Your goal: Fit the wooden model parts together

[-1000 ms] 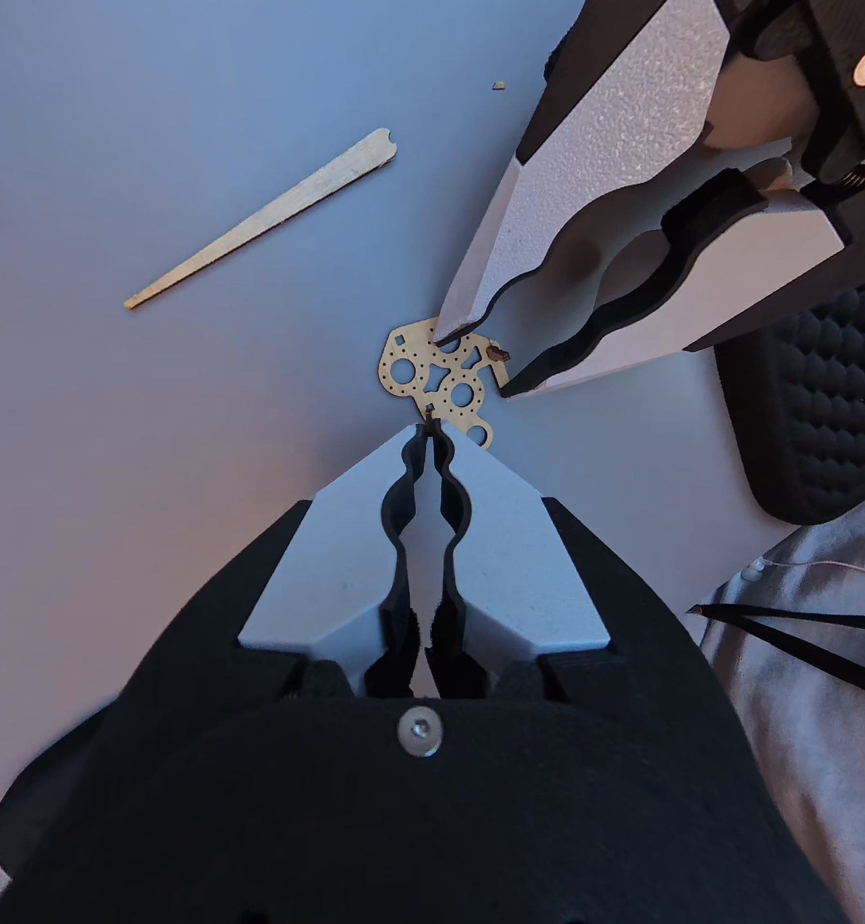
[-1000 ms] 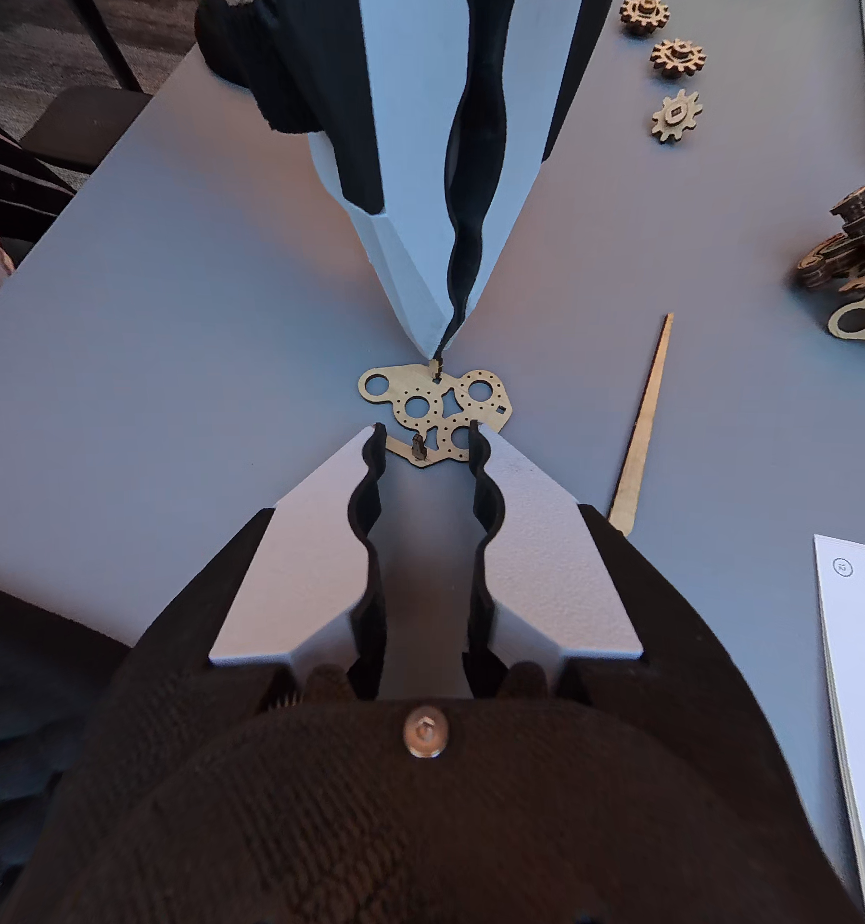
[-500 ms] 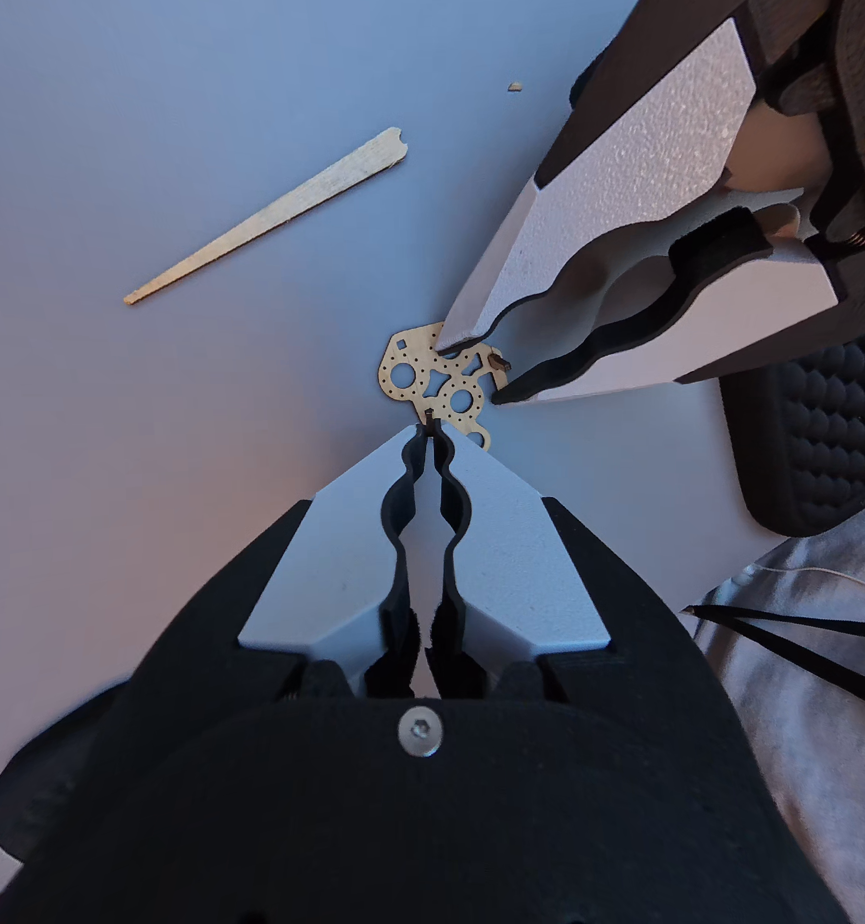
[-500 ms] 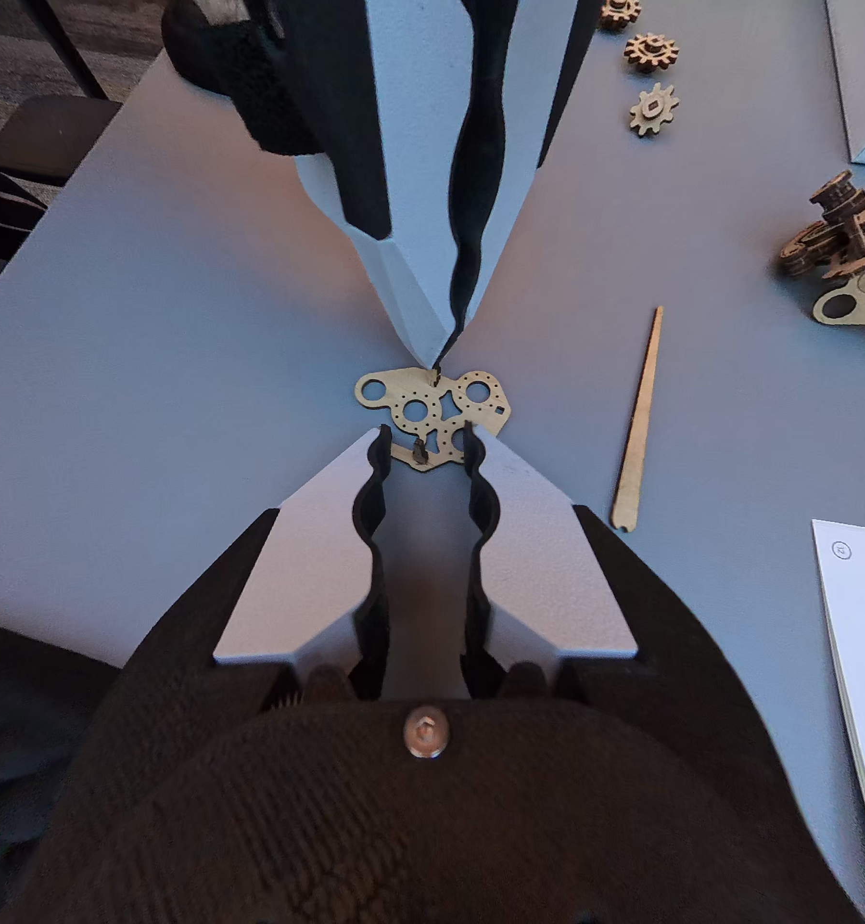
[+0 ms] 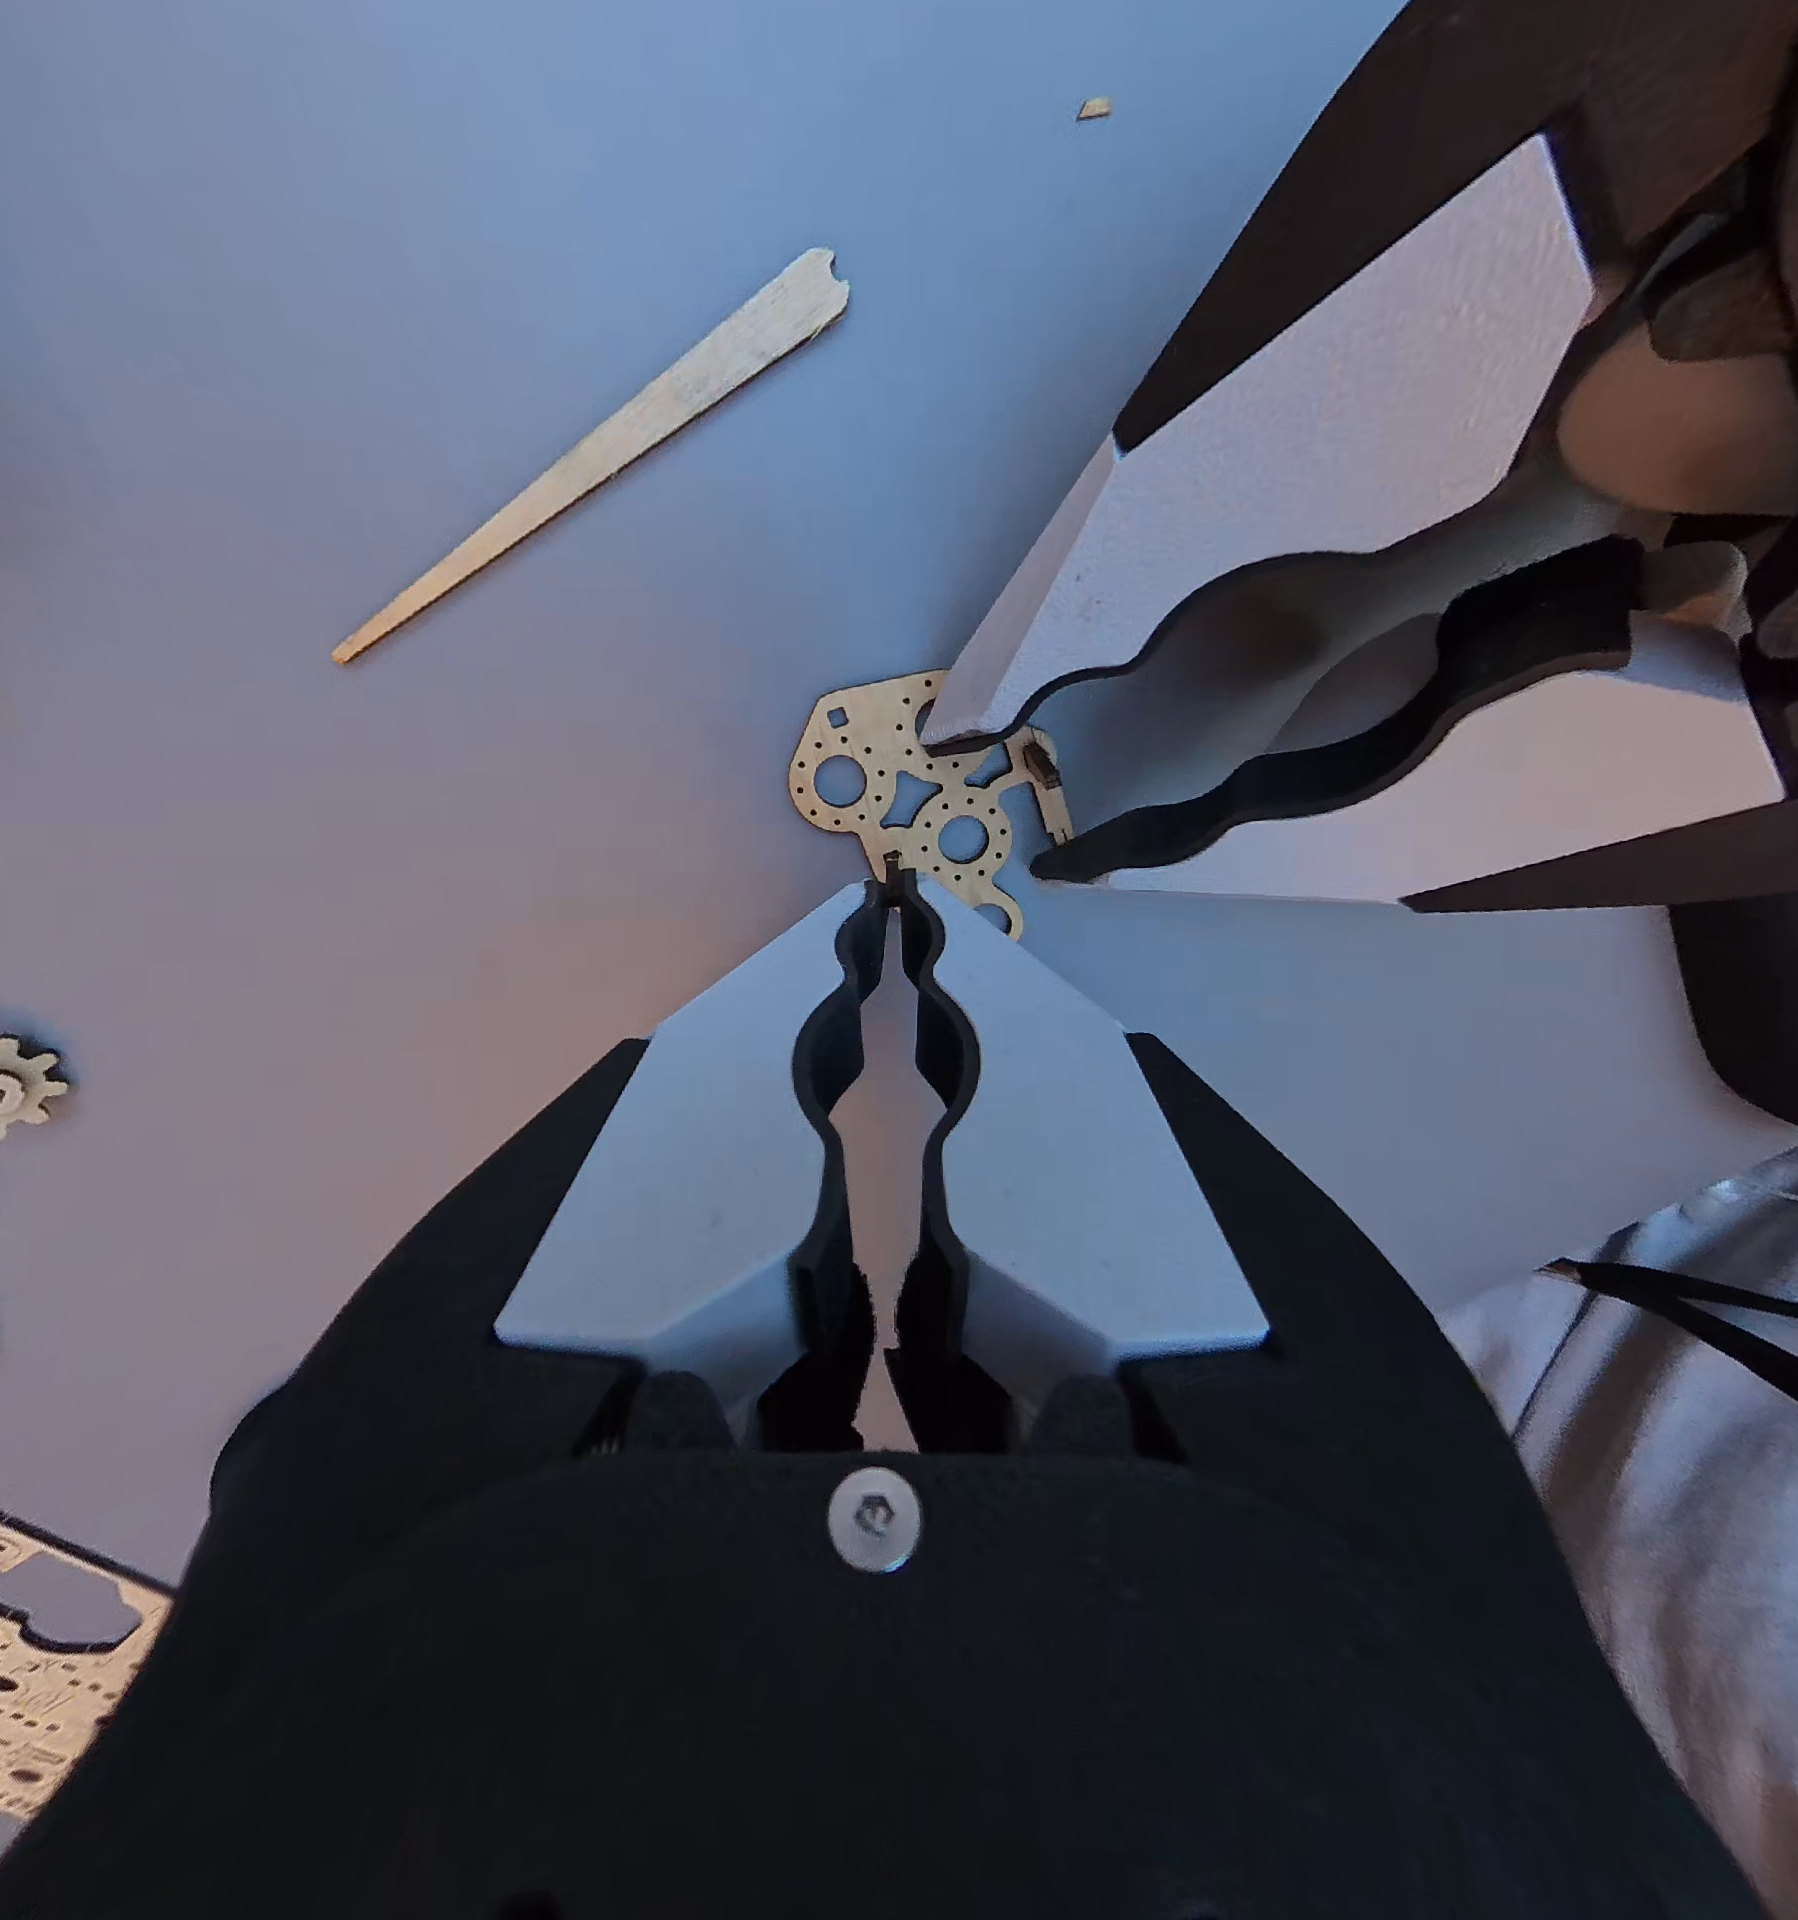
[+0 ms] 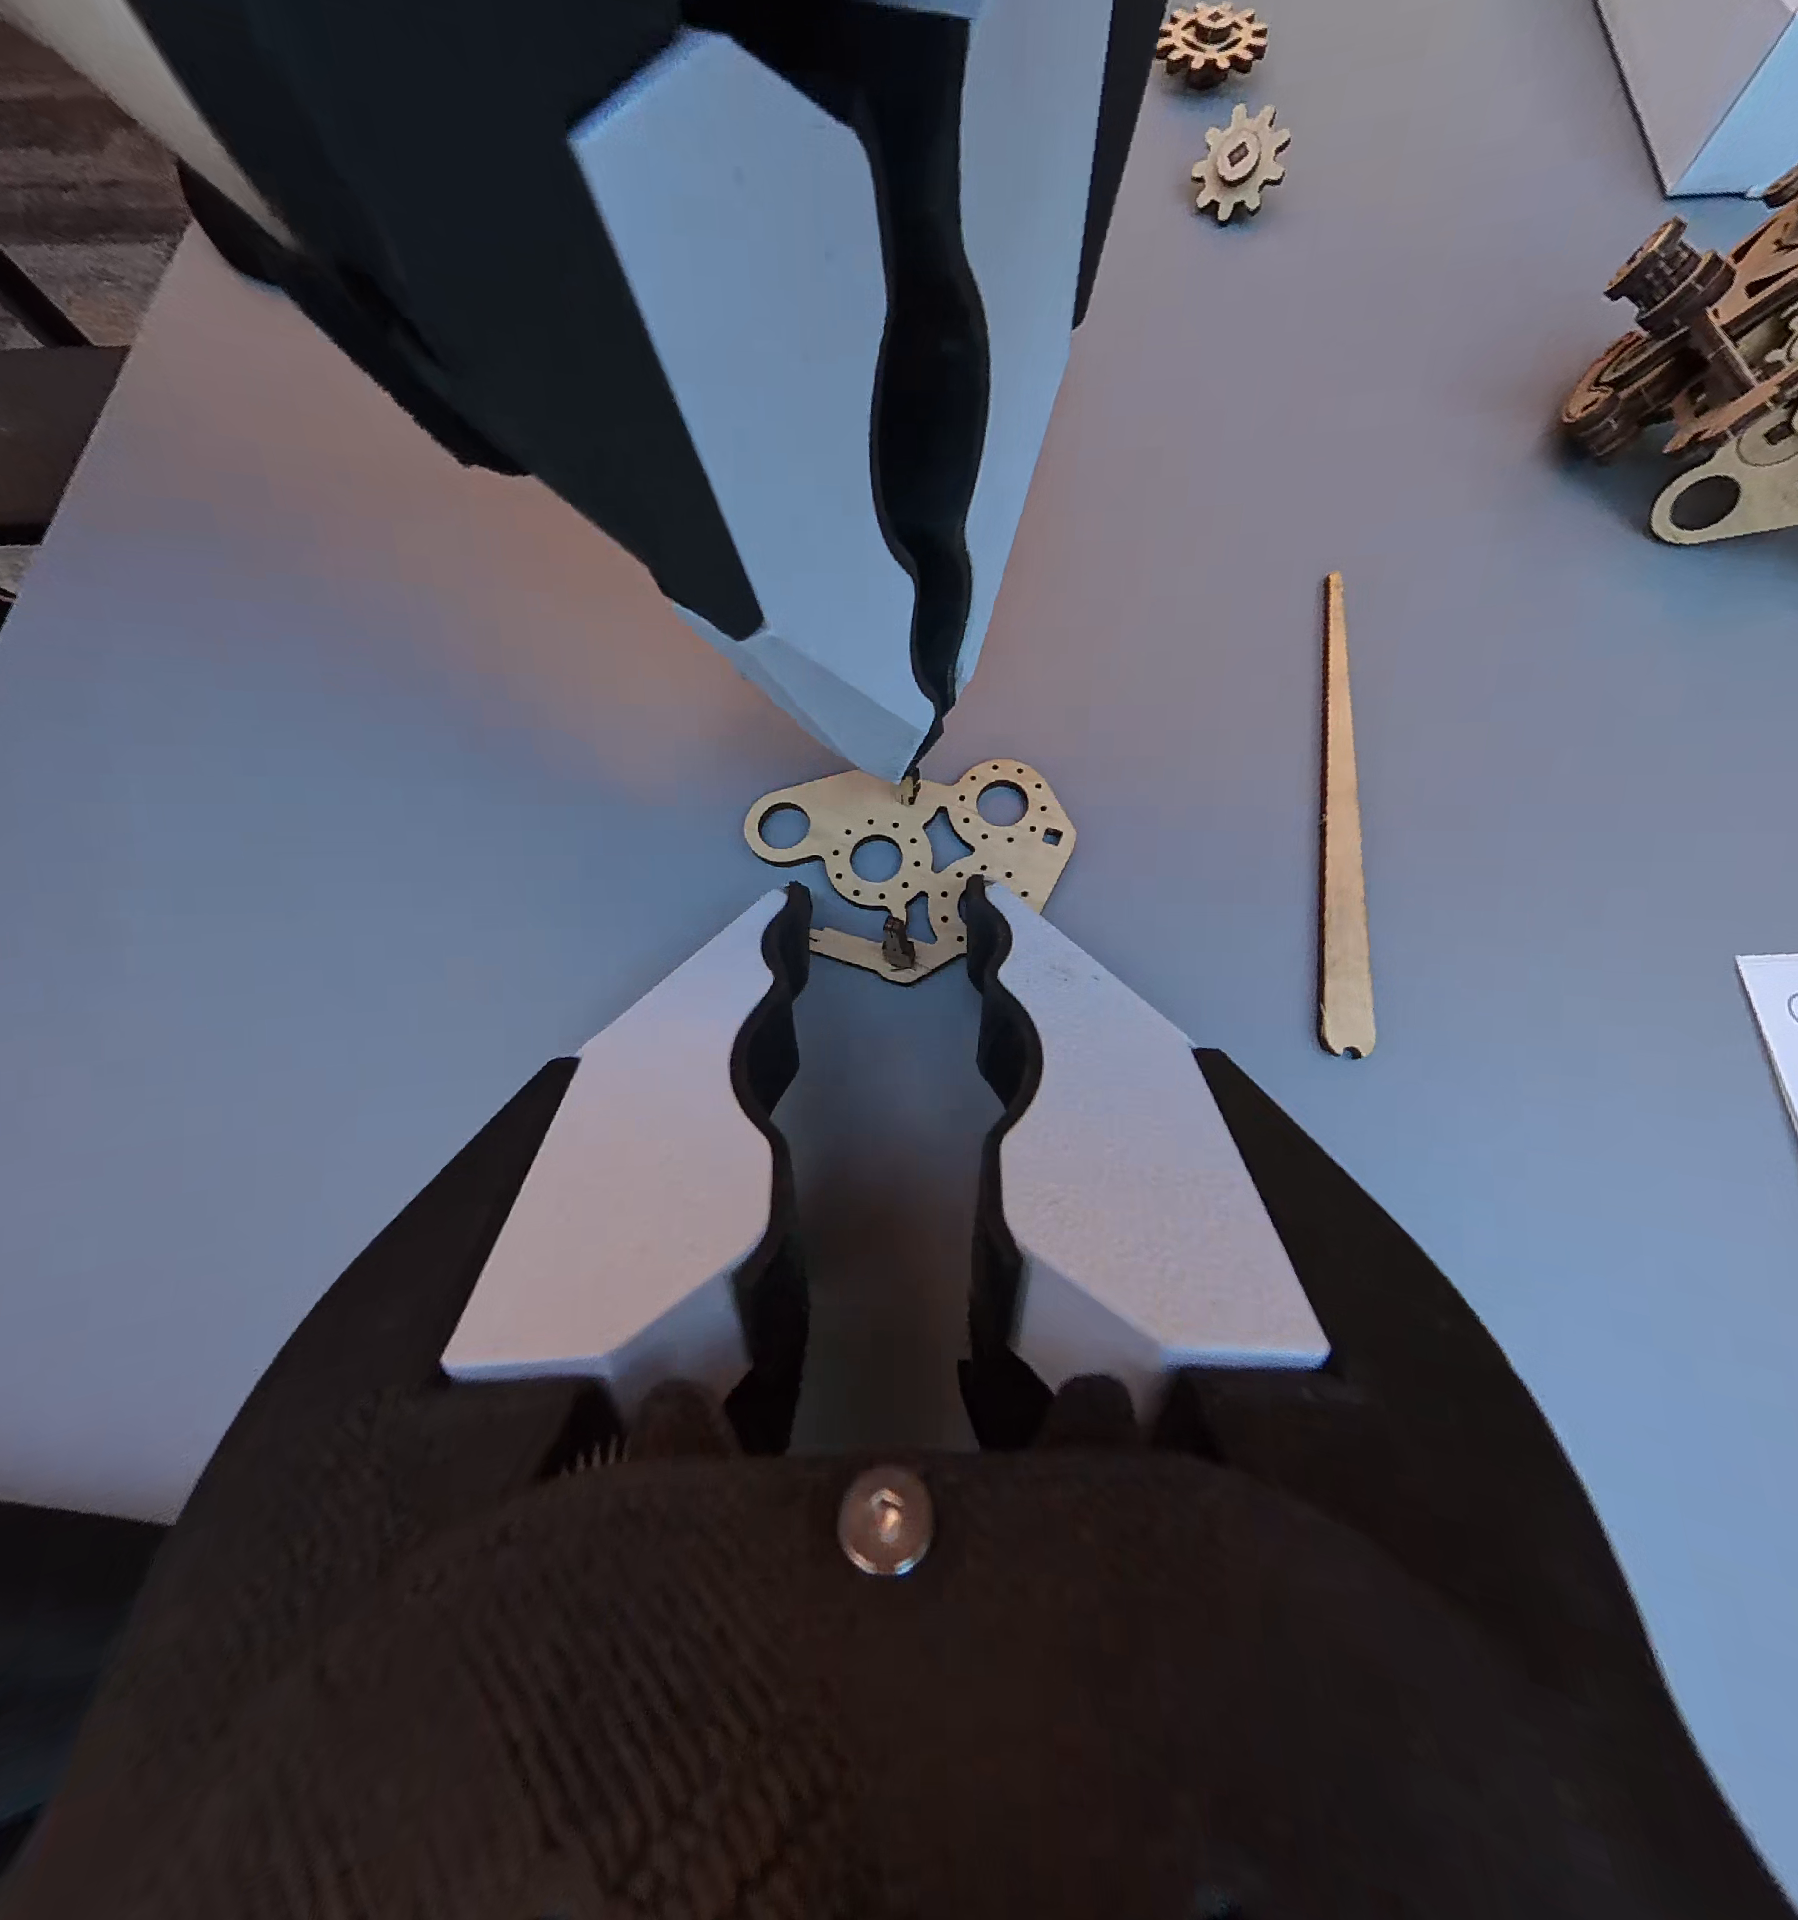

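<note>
Wooden plate, perforated with round holes, lies flat on the grey surface between my two grippers. My right gripper stands wide, its tips straddling the plate's near edge, where a small dark peg already stands upright. My left gripper is pinched narrow on a second small peg, held at the plate's opposite edge. I judge the step in hand to be seating this peg in its slot. The next move calls for a straight downward press while the right gripper steadies the plate. Farther off lie a tapered wooden stick, loose gears and a part-built model. No containers with contents are visible.
</note>
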`<state>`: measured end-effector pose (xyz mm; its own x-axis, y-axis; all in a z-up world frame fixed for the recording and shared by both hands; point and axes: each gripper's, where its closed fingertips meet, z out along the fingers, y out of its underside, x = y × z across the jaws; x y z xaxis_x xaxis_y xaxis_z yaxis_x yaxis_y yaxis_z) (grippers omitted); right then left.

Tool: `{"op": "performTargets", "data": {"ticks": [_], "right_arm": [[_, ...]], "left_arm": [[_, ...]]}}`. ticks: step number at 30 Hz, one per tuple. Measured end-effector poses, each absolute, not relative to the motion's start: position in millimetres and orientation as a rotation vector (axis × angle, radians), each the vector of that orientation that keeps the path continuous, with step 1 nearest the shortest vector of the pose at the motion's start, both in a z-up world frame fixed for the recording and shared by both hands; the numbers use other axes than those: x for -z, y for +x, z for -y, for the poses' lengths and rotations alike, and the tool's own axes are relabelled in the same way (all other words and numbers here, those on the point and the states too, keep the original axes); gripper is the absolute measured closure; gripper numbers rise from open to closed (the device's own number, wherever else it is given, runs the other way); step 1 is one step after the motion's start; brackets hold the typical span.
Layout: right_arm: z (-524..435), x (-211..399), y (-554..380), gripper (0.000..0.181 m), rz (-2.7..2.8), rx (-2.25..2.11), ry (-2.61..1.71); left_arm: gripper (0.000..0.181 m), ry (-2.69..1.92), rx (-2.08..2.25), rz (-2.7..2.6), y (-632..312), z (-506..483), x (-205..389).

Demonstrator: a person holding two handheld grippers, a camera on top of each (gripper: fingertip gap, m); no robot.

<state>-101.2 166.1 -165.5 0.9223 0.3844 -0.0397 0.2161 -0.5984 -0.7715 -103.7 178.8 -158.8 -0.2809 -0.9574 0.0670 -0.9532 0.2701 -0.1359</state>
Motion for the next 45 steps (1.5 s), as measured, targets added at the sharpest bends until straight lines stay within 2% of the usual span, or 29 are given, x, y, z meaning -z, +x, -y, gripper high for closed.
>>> {"op": "performTargets", "data": {"ticks": [6, 13, 18, 23, 33, 34, 35, 41, 45], "right_arm": [[-165.7, 164.4, -99.8, 0.155, 0.397, -0.234, -2.227], [-161.1, 139.1, -104.4, 0.149, 0.490, -0.401, -2.050], [-157.6, 133.2, -86.9, 0.153, 0.788, -0.209, -1.895], [-164.4, 118.1, -72.9, 0.160, 0.848, -0.146, -1.738], [-167.7, 160.6, -80.5, 0.167, 1.131, -0.188, -1.913], [-164.5, 161.6, -84.4, 0.178, 1.145, -0.214, -1.917], [-162.0, 164.1, -86.3, 0.180, 1.149, -0.225, -1.940], [-157.3, 164.7, -113.7, 0.175, 1.132, -0.299, -1.971], [-162.4, 163.8, -128.8, 0.176, 1.131, -0.199, -1.942]], "left_arm": [[0.180, -1.811, 0.168, -2.448, -103.5, -178.3, 158.7], [0.180, -1.845, 0.209, -2.433, -104.6, -178.8, 158.9], [0.180, -1.837, 0.219, -2.446, -104.8, -178.8, 158.8], [0.180, -1.711, 0.177, -2.537, -104.7, -178.7, 158.7], [0.180, -1.638, 0.205, -2.647, -106.7, -179.5, 158.9], [0.180, -1.636, 0.206, -2.648, -107.5, -180.4, 159.0], [0.180, -1.633, 0.202, -2.650, -108.4, -181.5, 159.0], [0.180, -1.575, 0.180, -2.707, -115.3, -189.3, 160.0], [0.180, -1.506, 0.189, -2.762, -118.0, -193.6, 160.3]]}}
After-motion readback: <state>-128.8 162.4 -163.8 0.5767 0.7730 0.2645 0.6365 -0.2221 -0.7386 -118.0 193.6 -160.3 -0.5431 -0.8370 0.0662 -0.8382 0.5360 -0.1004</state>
